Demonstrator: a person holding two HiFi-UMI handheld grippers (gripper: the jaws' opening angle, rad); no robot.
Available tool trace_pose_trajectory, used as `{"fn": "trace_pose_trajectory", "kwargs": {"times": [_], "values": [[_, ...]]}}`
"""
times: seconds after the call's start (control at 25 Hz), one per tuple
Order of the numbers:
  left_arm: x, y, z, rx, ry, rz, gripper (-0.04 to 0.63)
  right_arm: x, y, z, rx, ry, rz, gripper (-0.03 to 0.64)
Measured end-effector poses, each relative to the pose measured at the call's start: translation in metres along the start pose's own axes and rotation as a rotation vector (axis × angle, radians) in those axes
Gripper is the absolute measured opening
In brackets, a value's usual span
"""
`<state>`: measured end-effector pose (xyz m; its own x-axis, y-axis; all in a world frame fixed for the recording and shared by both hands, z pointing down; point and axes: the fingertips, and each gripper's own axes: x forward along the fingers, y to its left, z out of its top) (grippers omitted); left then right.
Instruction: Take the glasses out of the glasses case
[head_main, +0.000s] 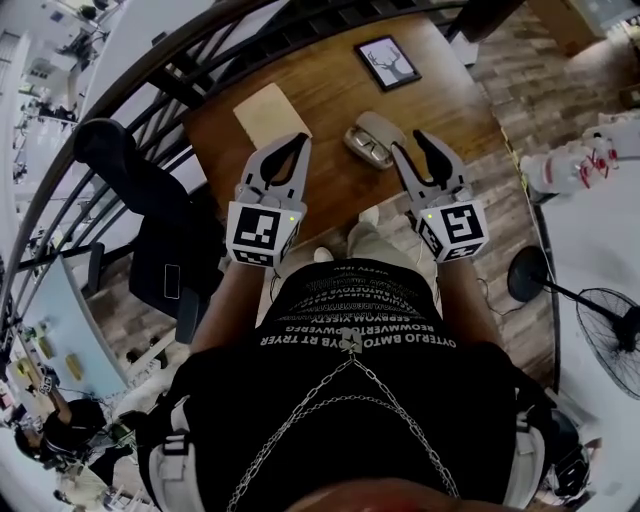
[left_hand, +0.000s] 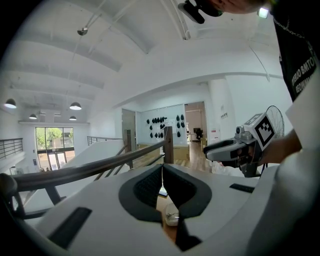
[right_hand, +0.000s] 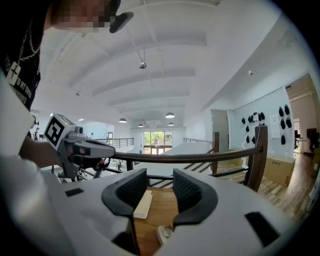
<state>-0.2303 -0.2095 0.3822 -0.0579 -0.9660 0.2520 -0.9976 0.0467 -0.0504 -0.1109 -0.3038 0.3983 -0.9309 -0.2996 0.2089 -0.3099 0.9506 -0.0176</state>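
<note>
Hovering short of the glasses case (head_main: 372, 137)

My left hand-held gripper (head_main: 297, 143) is clenched on nothing and my right hand-held gripper (head_main: 412, 145) is released, ready to pick. The glasses case lies on the worktop (head_main: 330, 90) just ahead, between them.

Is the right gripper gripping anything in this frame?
No. In its own view the right gripper shows its jaws apart with nothing clamped between them, and the table lies beyond.
</note>
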Motion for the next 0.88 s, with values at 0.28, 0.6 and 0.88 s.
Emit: {"fn": "trace_pose_trajectory", "kwargs": {"times": [0.28,0.6,0.88], "values": [[0.023,0.008,-0.004,-0.017,0.013,0.008,0.029,0.020,-0.017,-0.012,0.028,0.038,0.030,0.156],[0.042,0.016,-0.017,-0.059,0.052,0.022,0.029,0.049,-0.026,-0.030,0.031,0.100,0.076,0.156],[0.057,0.028,-0.023,-0.072,0.076,0.038,0.029,0.078,-0.028,-0.060,0.052,0.152,0.118,0.156]]}}
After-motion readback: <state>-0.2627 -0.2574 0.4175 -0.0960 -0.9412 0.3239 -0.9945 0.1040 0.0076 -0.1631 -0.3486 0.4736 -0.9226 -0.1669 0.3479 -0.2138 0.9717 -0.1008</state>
